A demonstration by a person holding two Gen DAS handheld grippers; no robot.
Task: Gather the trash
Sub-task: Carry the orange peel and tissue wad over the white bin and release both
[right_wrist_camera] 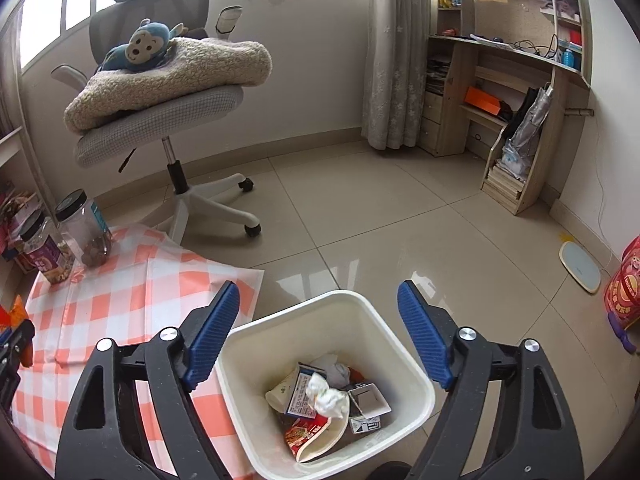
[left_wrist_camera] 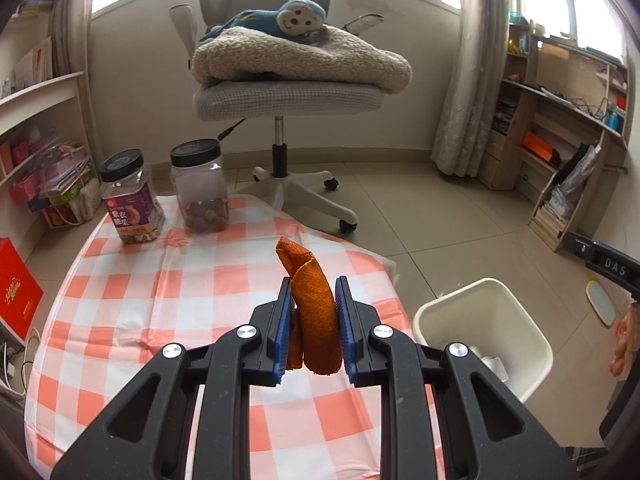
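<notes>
Left gripper, seen from its own wrist camera: I have its blue pads clamped on a curled strip of orange peel, which stands upright between them and curls over above the fingertips. Below it lies the table with an orange-and-white checked cloth. At the cloth's far left edge stand two clear jars with black lids: a labelled one and, just beside it to the right, one partly filled with small round brown things. Off the table's right edge, on the tiled floor, sits the white waste bin. Beyond the table is an office chair bearing a folded fleece blanket and a blue monkey toy. Part of my other tool and a hand show at the right edge.

Right gripper, seen from its own wrist camera: I hold it with its jaws spread wide and nothing between the pads, directly above the waste bin. Inside the bin lie crumpled white tissue, a small carton, a red printed wrapper and a cigarette pack. The checked cloth lies to the left, touching the bin's side; both jars stand at its far corner. The peel and the left tool show at the left edge.
</notes>
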